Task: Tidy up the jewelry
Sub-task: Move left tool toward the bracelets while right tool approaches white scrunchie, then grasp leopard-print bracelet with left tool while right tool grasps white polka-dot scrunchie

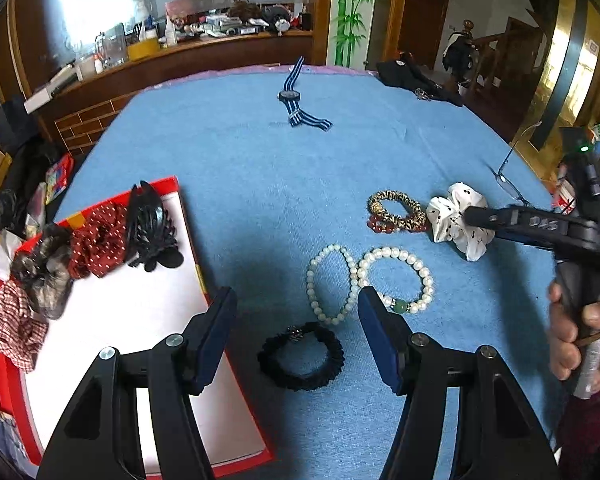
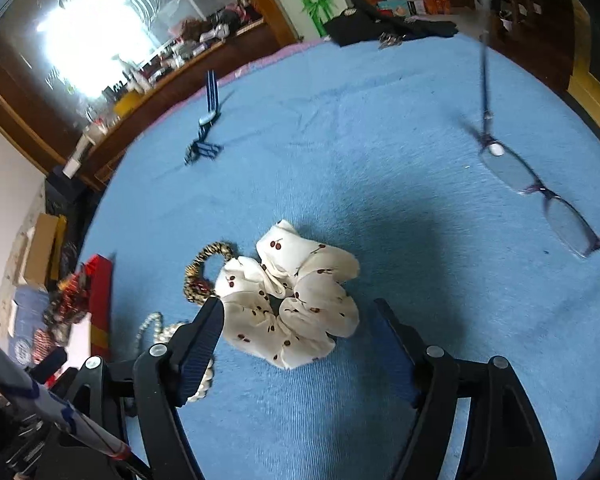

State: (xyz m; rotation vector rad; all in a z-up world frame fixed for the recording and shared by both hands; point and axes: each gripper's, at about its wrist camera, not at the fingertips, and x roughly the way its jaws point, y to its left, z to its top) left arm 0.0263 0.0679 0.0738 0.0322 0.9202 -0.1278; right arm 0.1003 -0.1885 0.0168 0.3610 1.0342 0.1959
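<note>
Black scrunchie (image 1: 301, 356) lies between left tongs (image 1: 296, 312), spread wide, empty. Right tongs (image 2: 296, 320) gape around white cherry scrunchie (image 2: 296, 296) on blue worktop (image 2: 340, 140), not clamped; pearl bracelets (image 1: 396, 284) just beside

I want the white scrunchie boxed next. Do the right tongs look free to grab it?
Probably yes. The right tongs are open, with the white scrunchie between the fingers and nothing lying on it. The leopard-print hair tie lies close beside the left finger and might get caught.

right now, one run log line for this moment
right hand-held gripper: open around white scrunchie | left hand-held gripper: open above black scrunchie | red tray: hair accessories
</note>
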